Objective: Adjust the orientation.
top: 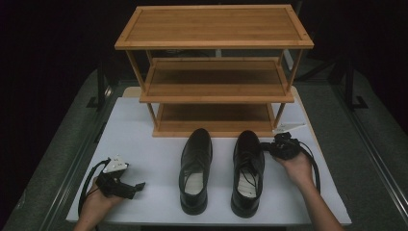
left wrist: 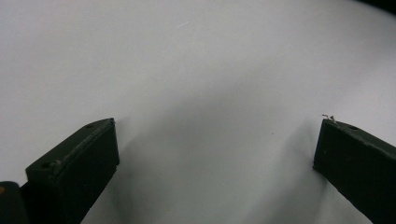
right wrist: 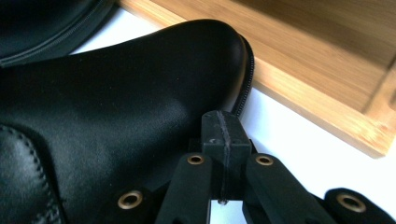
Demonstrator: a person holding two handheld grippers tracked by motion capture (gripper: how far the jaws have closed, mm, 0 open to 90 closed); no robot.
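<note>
From the high view, a three-tier bamboo shoe rack [top: 214, 72] stands at the far edge of the white tabletop [top: 144, 144]. Two glossy black leather lace-up dress shoes lie side by side in front of it, toes toward the rack: the left shoe [top: 196, 169] near the middle of the surface and the right shoe [top: 248, 171] just beside it, heels close to the near edge. The right gripper [top: 267, 146], held in the person's right hand [top: 298, 168], sits against the outer side of the right shoe near its toe. The left gripper [top: 140, 185] rests in the left hand [top: 98, 202] near the near left corner, well apart from both shoes.

In the left gripper view, the two black jaws stand wide apart over bare white surface, with nothing between them.

In the right gripper view, the right gripper's jaws are pressed together with nothing clamped, their tip touching or just beside the right shoe's sole edge below the rounded toe cap [right wrist: 140, 93]. The rack's lowest bamboo board [right wrist: 317, 74] runs just beyond the toe.
</note>
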